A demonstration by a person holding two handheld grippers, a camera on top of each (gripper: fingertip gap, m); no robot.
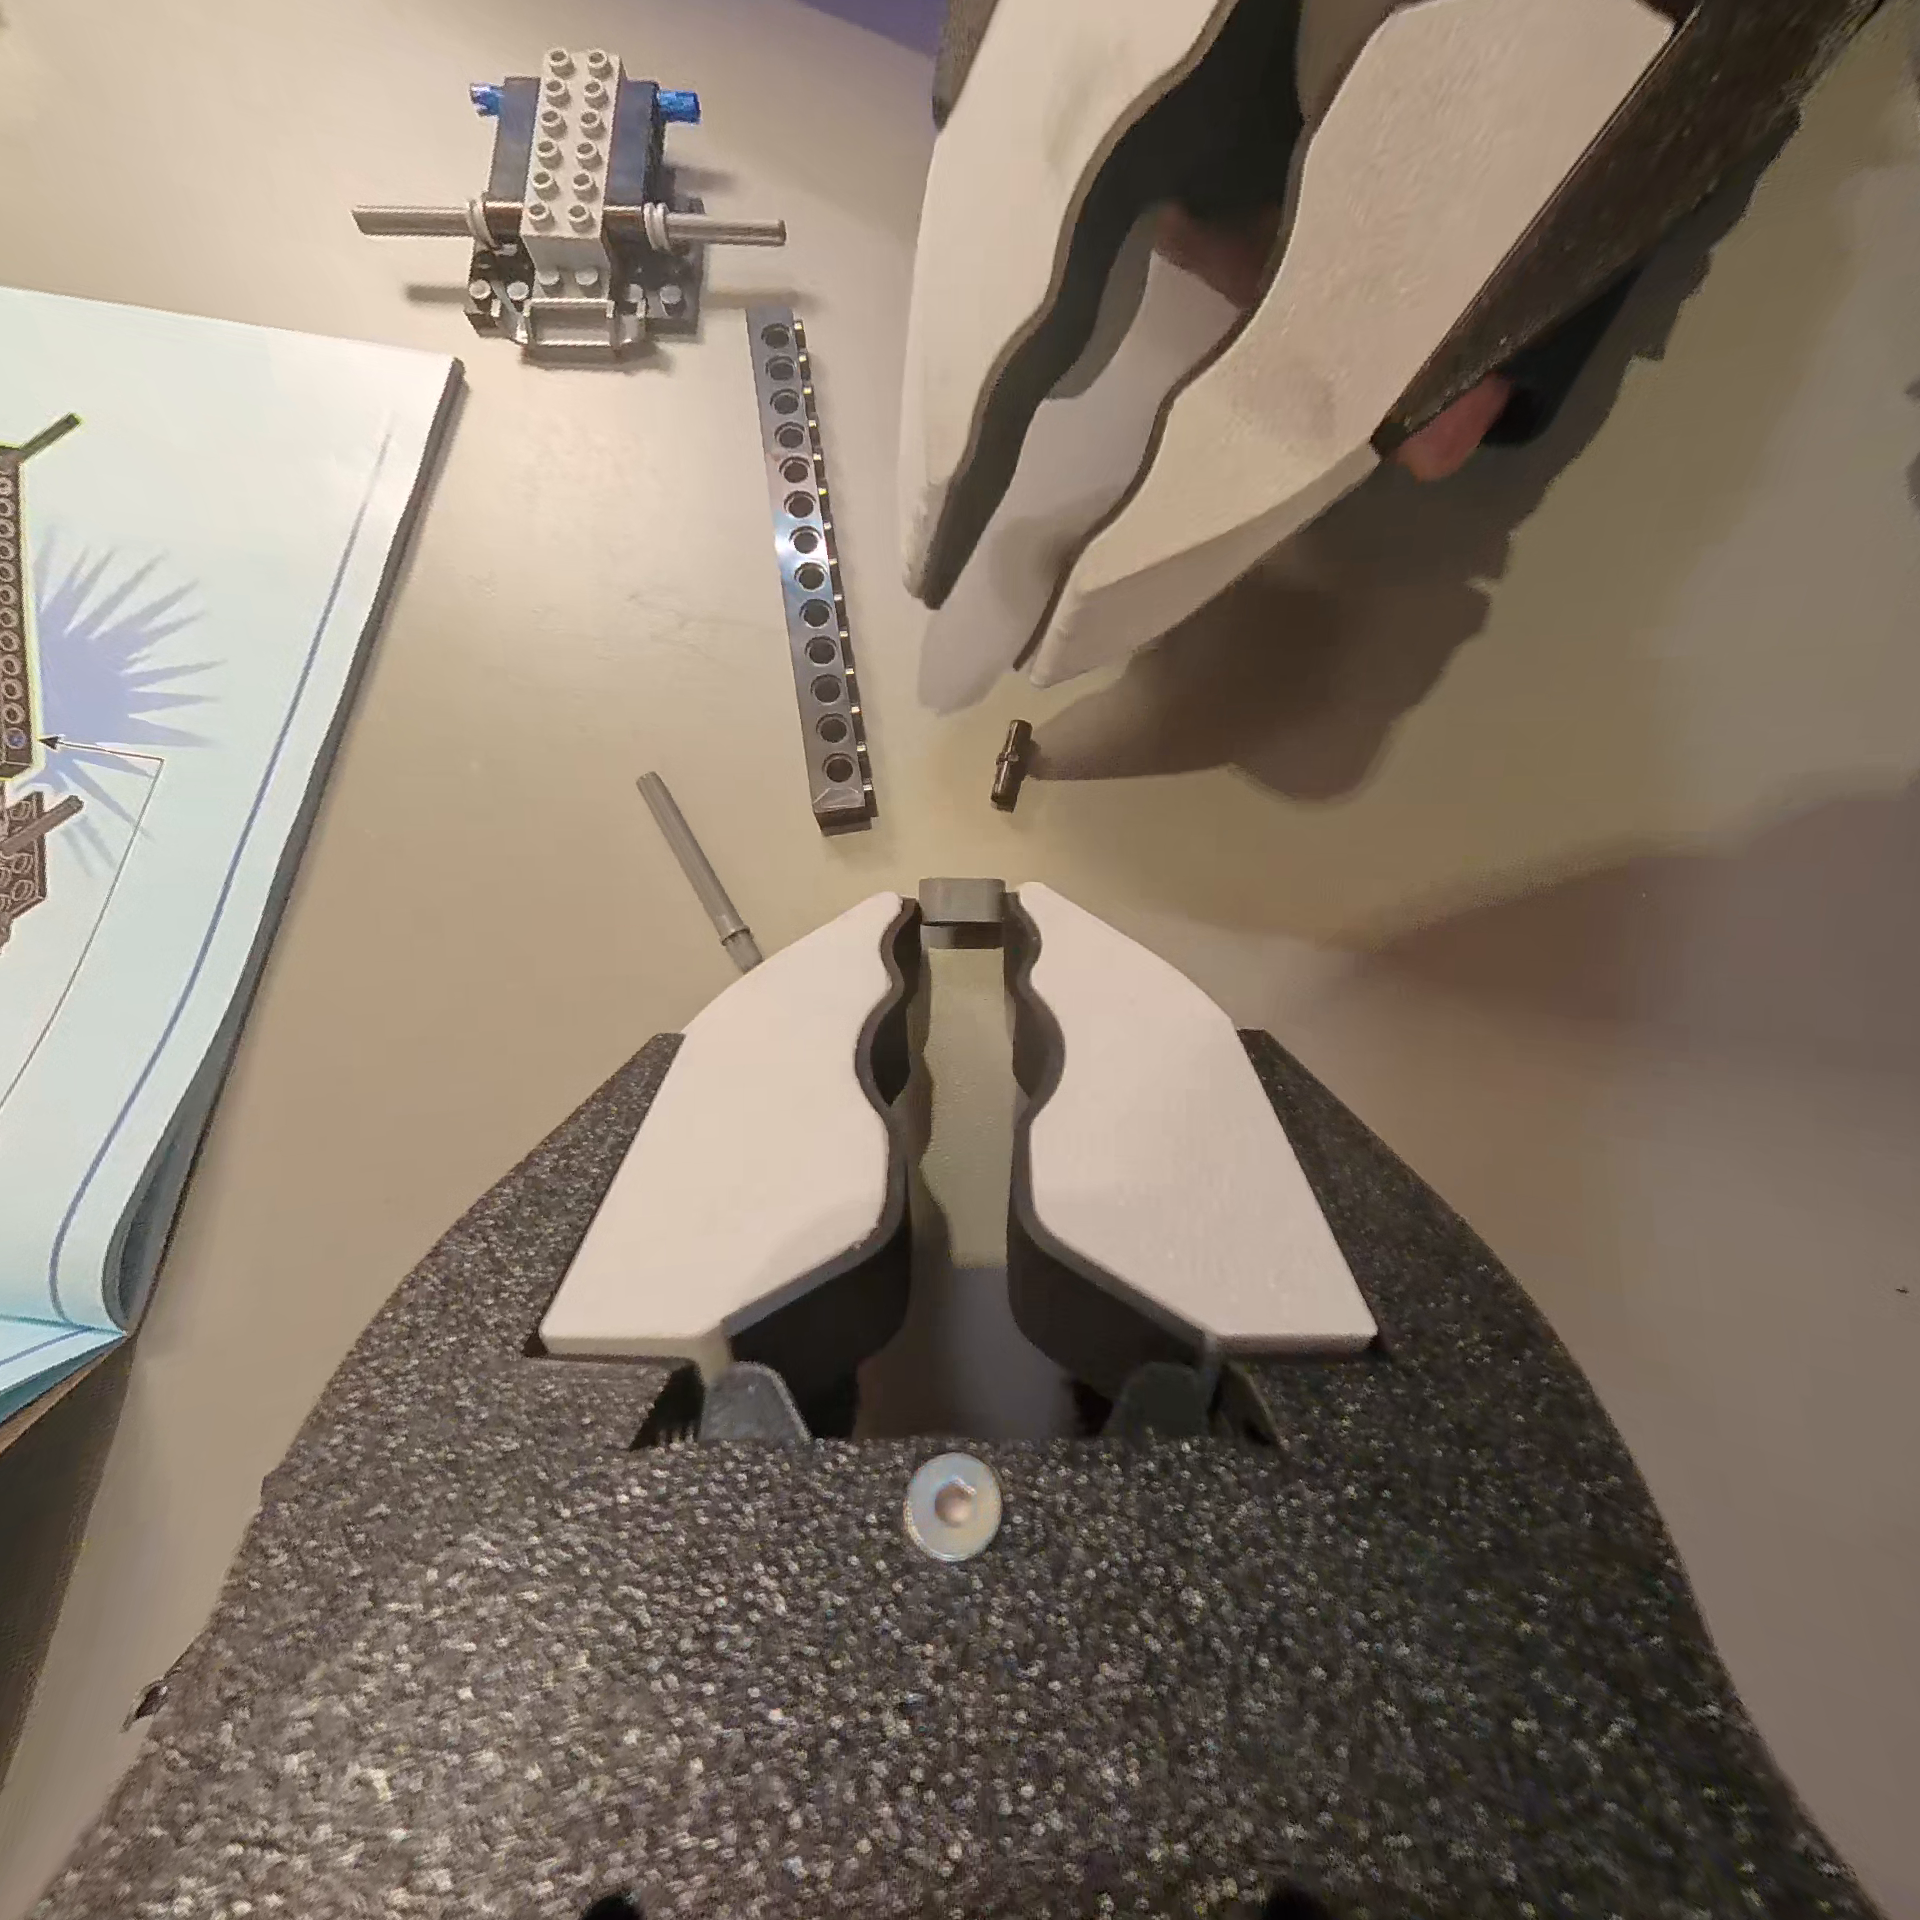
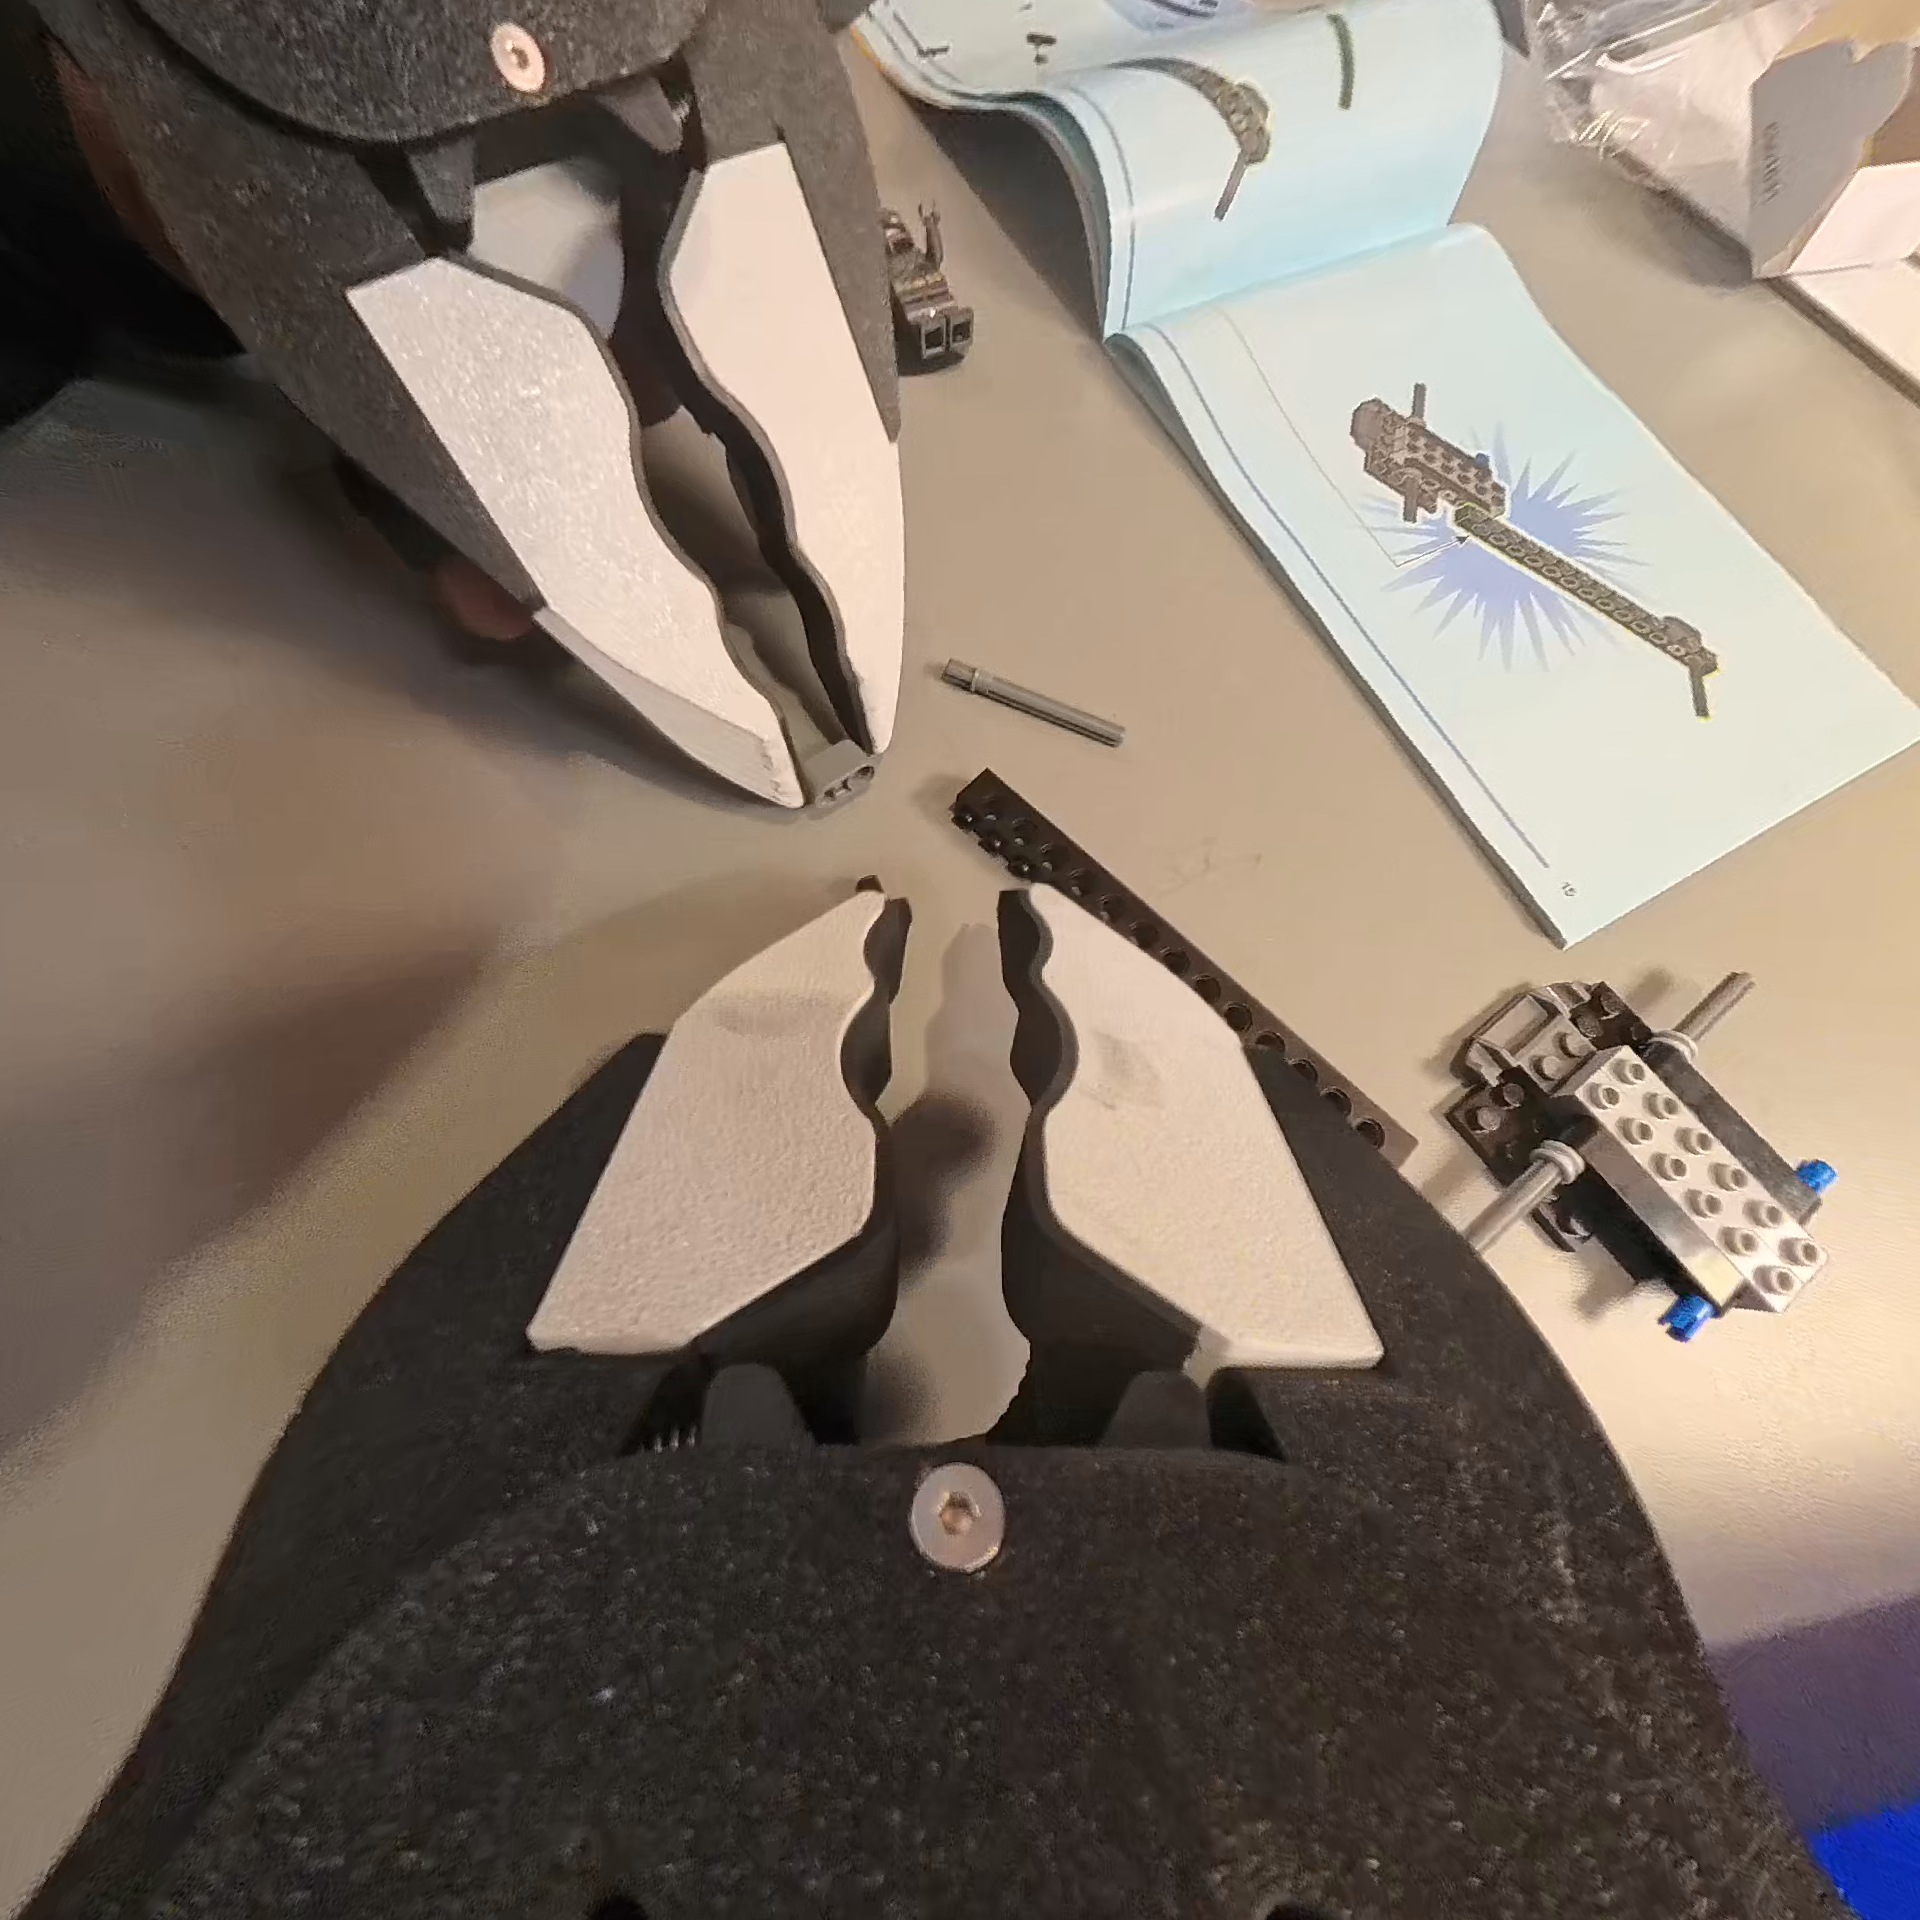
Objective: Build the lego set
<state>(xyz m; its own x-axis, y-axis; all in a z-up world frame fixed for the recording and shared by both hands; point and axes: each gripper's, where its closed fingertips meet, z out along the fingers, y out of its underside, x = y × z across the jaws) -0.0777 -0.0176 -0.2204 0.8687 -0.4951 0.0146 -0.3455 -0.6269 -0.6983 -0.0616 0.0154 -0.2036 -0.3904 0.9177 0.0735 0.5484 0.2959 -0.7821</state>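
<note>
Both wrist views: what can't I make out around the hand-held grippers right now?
- Small dark pin: in the right wrist view, nearly all hidden behind the right hand-held gripper fingertip.
- Long dark beam: its near end hidden under that gripper's finger.
- Grey piece in the left hand-held gripper: only its end shows.

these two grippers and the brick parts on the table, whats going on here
A person works two hand-held grippers over a beige table. The left gripper is clamped on a small grey connector piece. The right gripper is open and holds nothing, its tips just above a small dark pin. Nearby lie a long dark beam with holes, a grey axle, a half-built brick model and an open instruction booklet.
</note>
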